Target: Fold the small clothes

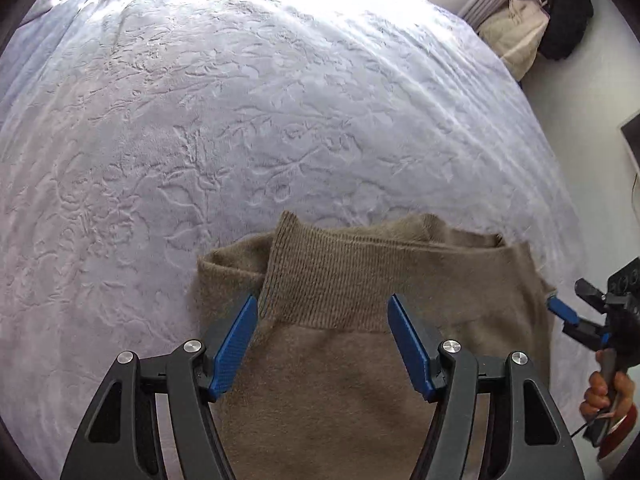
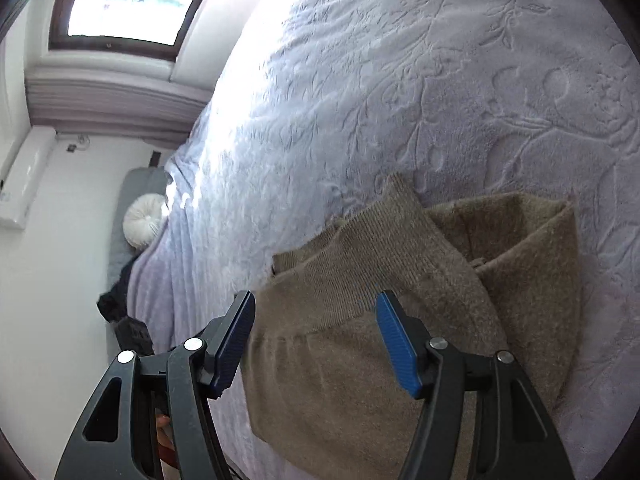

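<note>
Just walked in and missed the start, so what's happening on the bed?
A person is folding a brown knit garment lying on the pale embossed bedspread, using a handheld claw in each hand. The garment is partly folded, with its ribbed band turned over on top. The left claw and the right claw both hang open over it, gripping nothing.

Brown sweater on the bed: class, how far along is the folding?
Done: the brown sweater lies on the lilac bedspread with its ribbed cuff already folded across the body. In hand: nothing; the left gripper and right gripper hang open above it. Left: probably more folds, since the far edge looks bunched.
</note>
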The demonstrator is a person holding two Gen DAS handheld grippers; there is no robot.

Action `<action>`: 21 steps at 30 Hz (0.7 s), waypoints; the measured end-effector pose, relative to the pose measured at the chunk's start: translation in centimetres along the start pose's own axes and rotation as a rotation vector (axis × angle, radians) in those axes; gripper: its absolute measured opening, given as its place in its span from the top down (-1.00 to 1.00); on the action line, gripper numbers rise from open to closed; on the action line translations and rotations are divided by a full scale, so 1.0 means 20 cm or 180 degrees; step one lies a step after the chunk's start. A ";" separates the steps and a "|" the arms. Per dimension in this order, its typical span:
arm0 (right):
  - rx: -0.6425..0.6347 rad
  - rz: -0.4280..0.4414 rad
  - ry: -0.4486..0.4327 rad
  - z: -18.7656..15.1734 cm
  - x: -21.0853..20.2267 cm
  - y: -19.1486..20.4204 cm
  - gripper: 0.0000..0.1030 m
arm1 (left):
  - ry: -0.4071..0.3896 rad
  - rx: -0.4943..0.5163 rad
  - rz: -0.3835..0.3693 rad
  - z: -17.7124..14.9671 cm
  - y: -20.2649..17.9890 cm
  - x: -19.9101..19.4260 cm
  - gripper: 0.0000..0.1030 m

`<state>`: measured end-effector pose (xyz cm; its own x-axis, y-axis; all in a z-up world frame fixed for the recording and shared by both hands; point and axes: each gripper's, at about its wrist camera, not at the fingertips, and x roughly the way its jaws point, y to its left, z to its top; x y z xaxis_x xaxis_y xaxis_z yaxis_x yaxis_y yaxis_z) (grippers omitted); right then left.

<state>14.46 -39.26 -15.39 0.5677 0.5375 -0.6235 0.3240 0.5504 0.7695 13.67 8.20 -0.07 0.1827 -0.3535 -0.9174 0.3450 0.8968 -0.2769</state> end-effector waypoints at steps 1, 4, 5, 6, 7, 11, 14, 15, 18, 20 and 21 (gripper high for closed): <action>-0.0032 -0.0056 0.0077 -0.02 0.03 0.00 -0.31 | 0.0071 -0.0001 0.0053 -0.03 0.00 0.04 -0.33; 0.0080 -0.0299 0.0196 -0.08 0.11 -0.08 -0.31 | 0.0204 -0.0018 0.0246 -0.11 0.02 0.14 -0.33; 0.0116 -0.0503 0.0188 -0.09 0.12 -0.12 -0.28 | 0.0237 0.0015 0.0354 -0.13 0.02 0.16 -0.33; 0.0111 -0.0570 0.0153 -0.10 0.11 -0.15 -0.26 | 0.0284 0.0047 0.0422 -0.16 0.04 0.16 -0.33; 0.0103 -0.0582 0.0076 -0.11 0.08 -0.17 -0.27 | 0.0306 0.0060 0.0434 -0.19 0.05 0.15 -0.33; 0.0133 -0.0753 -0.0148 -0.10 -0.09 -0.19 -0.28 | 0.0307 0.0056 0.0551 -0.29 0.17 0.03 -0.33; 0.0098 -0.0705 -0.0157 -0.13 -0.21 -0.18 -0.30 | 0.0370 -0.0006 0.0492 -0.40 0.28 -0.09 -0.33; 0.0072 -0.0686 -0.0132 -0.15 -0.24 -0.17 -0.30 | 0.0400 -0.0013 0.0451 -0.45 0.30 -0.12 -0.33; -0.0002 -0.0570 -0.0007 -0.28 -0.29 -0.13 -0.31 | 0.0520 -0.0054 0.0224 -0.58 0.38 -0.19 -0.33; -0.0019 -0.0336 0.0139 -0.40 -0.30 -0.11 -0.31 | 0.0622 -0.0081 0.0035 -0.66 0.41 -0.20 -0.33; -0.0015 -0.0199 0.0221 -0.47 -0.29 -0.09 -0.32 | 0.0668 -0.0098 -0.0049 -0.70 0.41 -0.20 -0.33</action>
<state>3.48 -37.36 -14.48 0.4927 0.5448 -0.6785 0.3535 0.5872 0.7282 2.99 20.71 -2.75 -0.0191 -0.3069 -0.9515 0.3173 0.9007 -0.2969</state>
